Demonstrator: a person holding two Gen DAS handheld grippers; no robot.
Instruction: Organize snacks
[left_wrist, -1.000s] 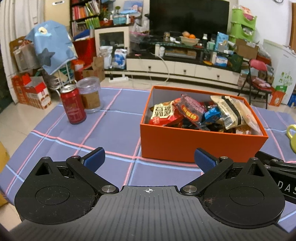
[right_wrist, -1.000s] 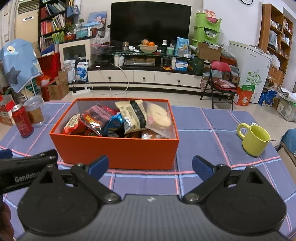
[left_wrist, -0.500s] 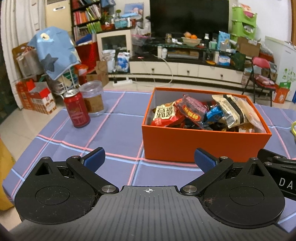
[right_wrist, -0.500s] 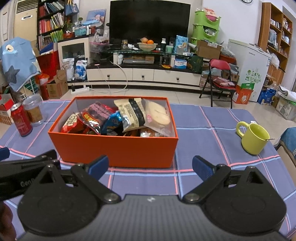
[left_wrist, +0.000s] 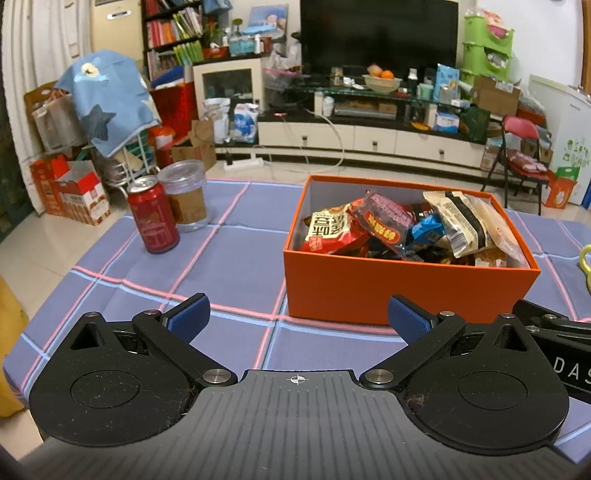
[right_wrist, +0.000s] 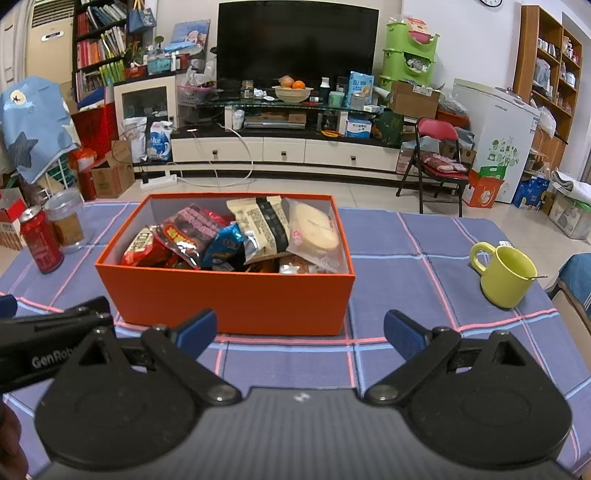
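From the left wrist view, the table (left_wrist: 240, 266) wears a woven purple cloth crossed by pink and pale blue lines. The orange box (left_wrist: 402, 291), a matte cardboard rectangle with a grey inside, stands on it just ahead of the left tongs (left_wrist: 297, 314). The snacks (left_wrist: 406, 229) fill the box in a heap: glossy crinkled wrappers in red, blue, cream and black. Left of the box and well apart from it stand a red metal can (left_wrist: 153, 218) and, just behind the can, a clear round jar (left_wrist: 186, 197) with a brown label. Beyond the box, a black television (left_wrist: 376, 35) sits over a long white cabinet, with a bookshelf and cardboard cartons to the left. The left tongs are spread wide with nothing between the 2 blue ribbed pads (left_wrist: 188, 317).

From the right wrist view, the same box (right_wrist: 229, 291) sits centred on the table (right_wrist: 399, 236) just ahead of the right tongs (right_wrist: 300, 328), its snacks (right_wrist: 243, 232) leaning on one another, a clear pouch with a pale round cake at the right end. Right of the box, well apart, a smooth yellow-green mug (right_wrist: 506, 275) stands upright, handle toward the box. The can (right_wrist: 40, 240) and jar (right_wrist: 68, 221) stand left of the box. A red folding chair (right_wrist: 437, 155) stands on the tiled floor behind. The right tongs gape wide and empty, their blue pads (right_wrist: 402, 334) textured.
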